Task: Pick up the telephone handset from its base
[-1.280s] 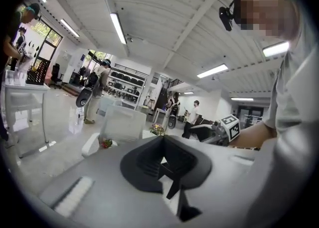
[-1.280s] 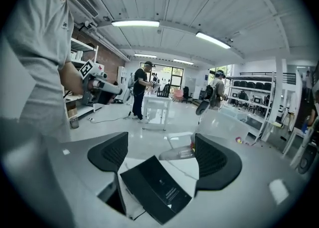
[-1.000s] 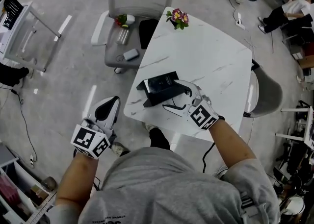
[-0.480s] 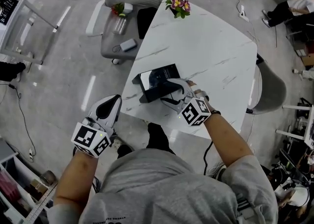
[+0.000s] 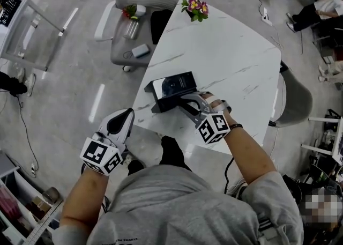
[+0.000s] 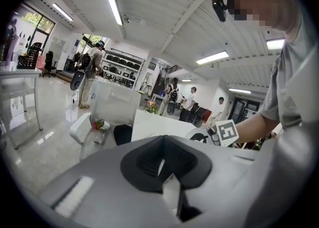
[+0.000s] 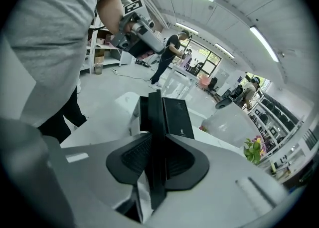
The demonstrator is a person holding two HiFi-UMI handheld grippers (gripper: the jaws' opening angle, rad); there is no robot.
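Note:
A black telephone base (image 5: 177,84) lies near the front left corner of the white marble table (image 5: 236,61). Its black handset (image 5: 167,104) runs along the base's near side. My right gripper (image 5: 188,104) reaches onto the handset from the right. In the right gripper view the handset (image 7: 155,114) stands edge-on between the two dark pads of the right gripper (image 7: 157,159); the jaws are closing, and the pads press on both its sides. My left gripper (image 5: 119,123) hangs off the table's left over the floor, jaws together and empty; the left gripper (image 6: 162,164) shows only a thin slit.
A small pot of flowers (image 5: 194,8) stands at the table's far corner. A white chair (image 5: 144,2) with small items on its seat is beyond the table on the left, and a grey chair (image 5: 295,99) on the right. People stand in the background.
My right gripper has come down onto the handset, rolled, and its wide-open jaws have closed round it. The left gripper has sunk a little beside the table.

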